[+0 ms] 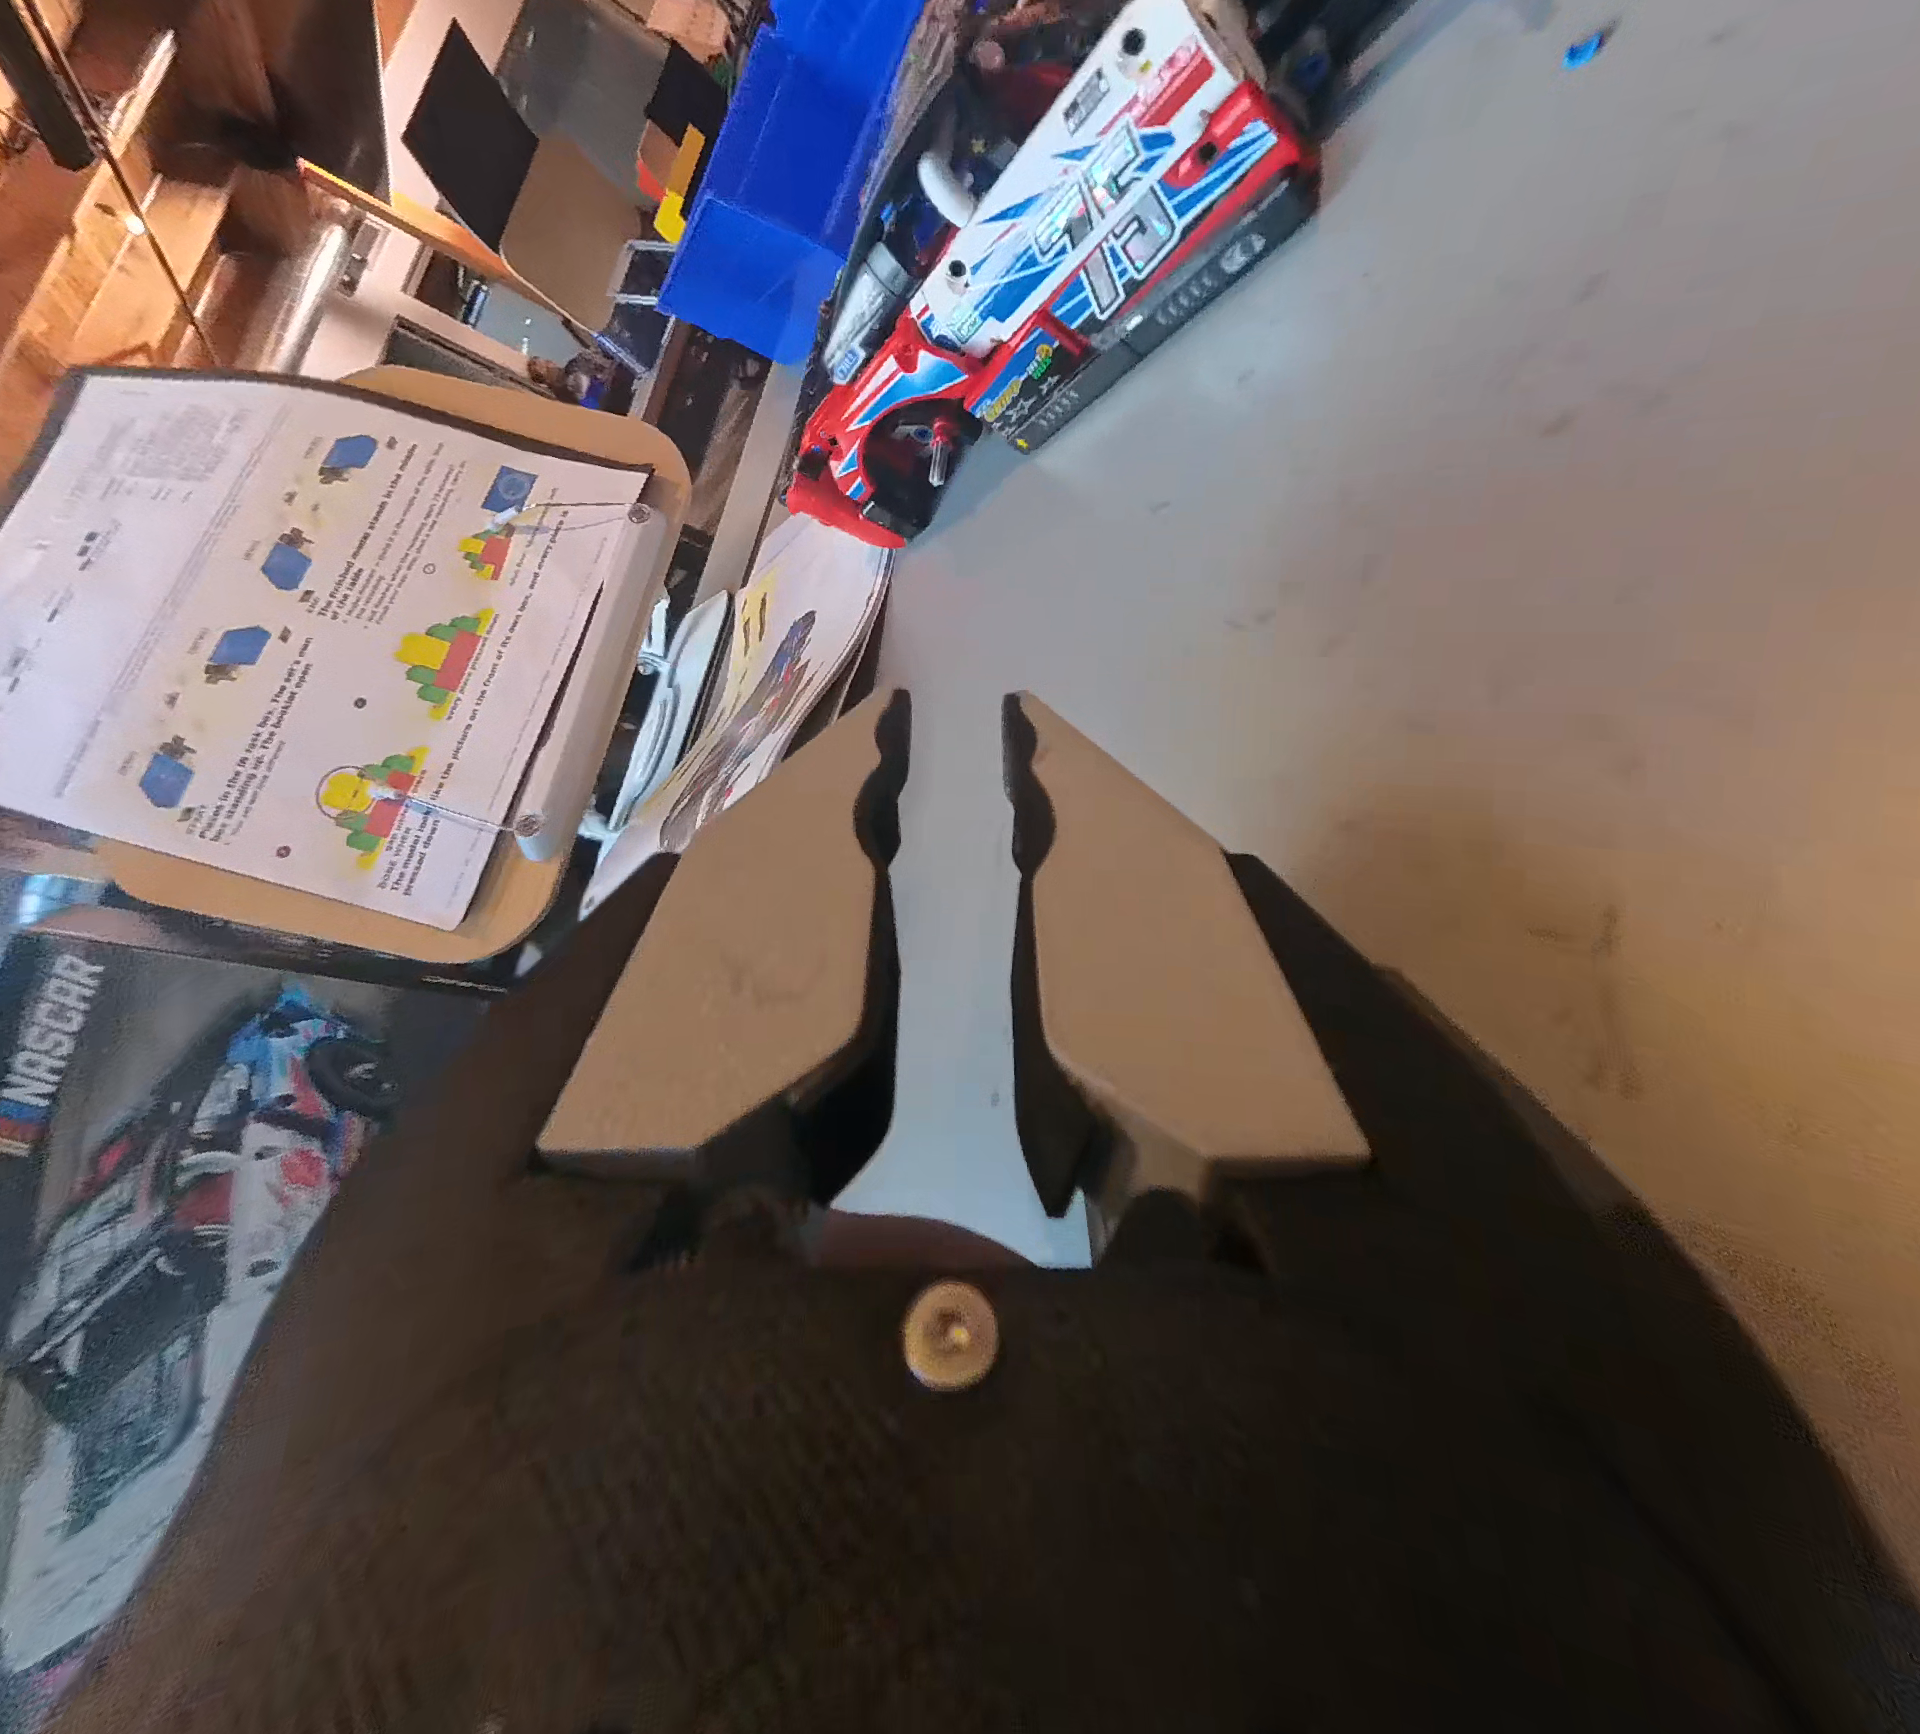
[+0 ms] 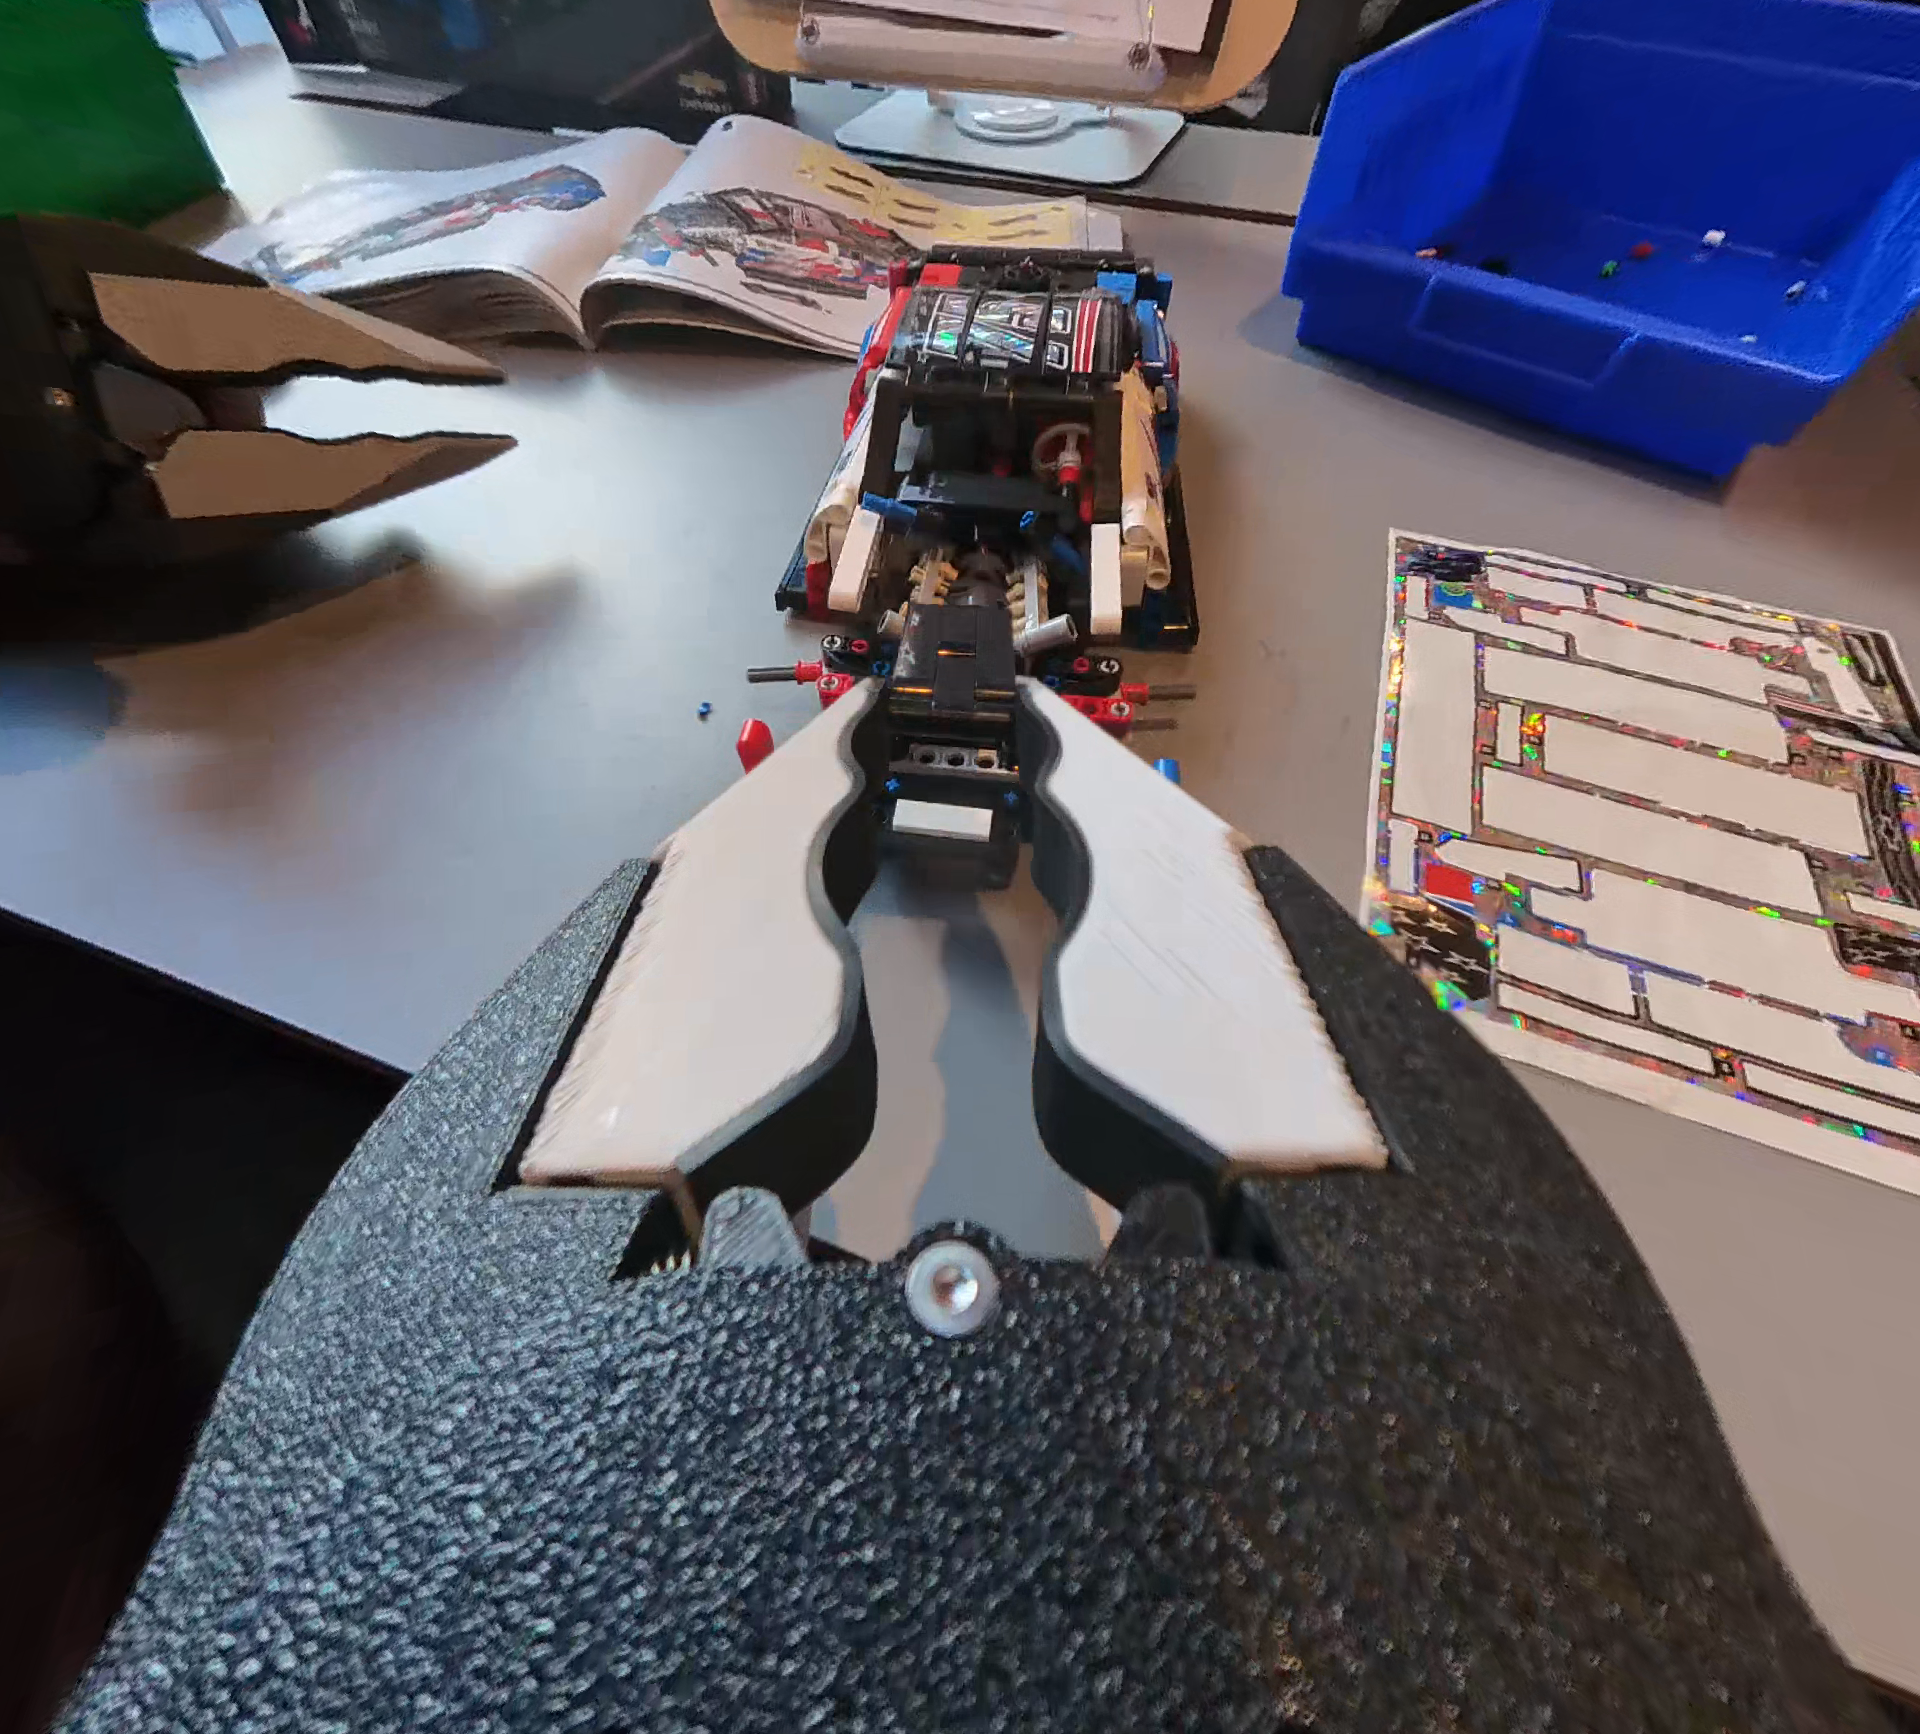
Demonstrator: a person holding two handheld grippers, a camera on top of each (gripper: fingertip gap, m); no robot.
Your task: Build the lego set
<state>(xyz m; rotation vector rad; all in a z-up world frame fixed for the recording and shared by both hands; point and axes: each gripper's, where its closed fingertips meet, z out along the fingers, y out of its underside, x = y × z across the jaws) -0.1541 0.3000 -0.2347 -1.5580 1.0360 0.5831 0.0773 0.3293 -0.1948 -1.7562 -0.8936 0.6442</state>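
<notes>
Lego car (image 2: pixel 997 448) mid-bench, nose clamped in right gripper (image 2: pixel 951 697); left gripper (image 2: pixel 499 411) narrowly parted, empty.
Stiff chassis, press-fit panels fragile; hold black frame, not white panels.

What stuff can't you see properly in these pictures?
- Car's front end: right wrist view, sides hidden by the right gripper.
- Tiny pieces in the blue bin: right wrist view, too small to identify.
- Set's box: left wrist view, blurred and cut off by the edge.
</notes>
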